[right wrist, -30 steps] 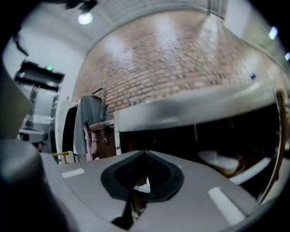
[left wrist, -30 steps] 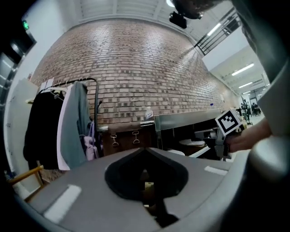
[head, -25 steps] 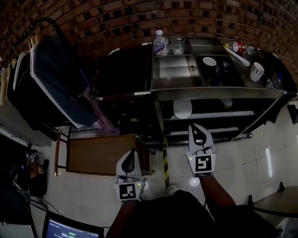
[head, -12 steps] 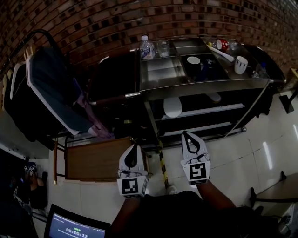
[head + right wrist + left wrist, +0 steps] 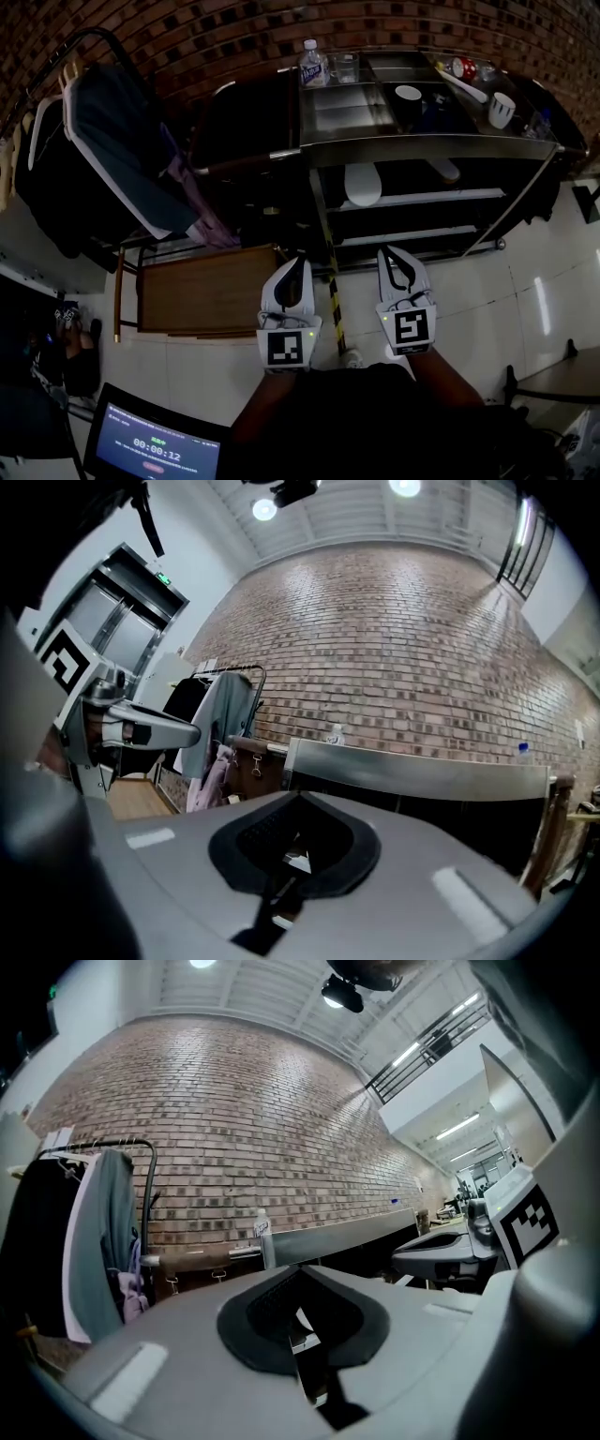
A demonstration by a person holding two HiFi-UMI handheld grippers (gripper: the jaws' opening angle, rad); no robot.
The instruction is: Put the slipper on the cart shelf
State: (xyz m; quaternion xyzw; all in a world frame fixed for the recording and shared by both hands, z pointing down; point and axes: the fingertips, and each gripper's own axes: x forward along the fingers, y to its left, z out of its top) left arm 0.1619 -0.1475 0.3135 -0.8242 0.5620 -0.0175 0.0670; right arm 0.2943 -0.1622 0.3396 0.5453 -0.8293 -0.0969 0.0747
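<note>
A white slipper (image 5: 363, 184) lies on the middle shelf of the steel cart (image 5: 422, 146); a second pale slipper-like shape (image 5: 446, 170) shows on the same shelf further right. My left gripper (image 5: 300, 262) and right gripper (image 5: 387, 251) hover side by side over the floor in front of the cart, both shut with nothing in them. In the left gripper view the shut gripper (image 5: 298, 1269) points at the cart's top rail (image 5: 347, 1236). The right gripper (image 5: 298, 799) faces the cart (image 5: 412, 772) too.
A water bottle (image 5: 313, 67), a glass, a dark bowl (image 5: 408, 94) and a mug (image 5: 502, 110) stand on the cart top. A clothes rack with garments (image 5: 112, 150) and a low wooden platform (image 5: 202, 292) are at left. Striped tape (image 5: 335, 305) runs on the floor.
The left gripper has moved forward and a little right, level with the right one. Both stay shut and empty. The head view has swayed, shifting the cart in frame.
</note>
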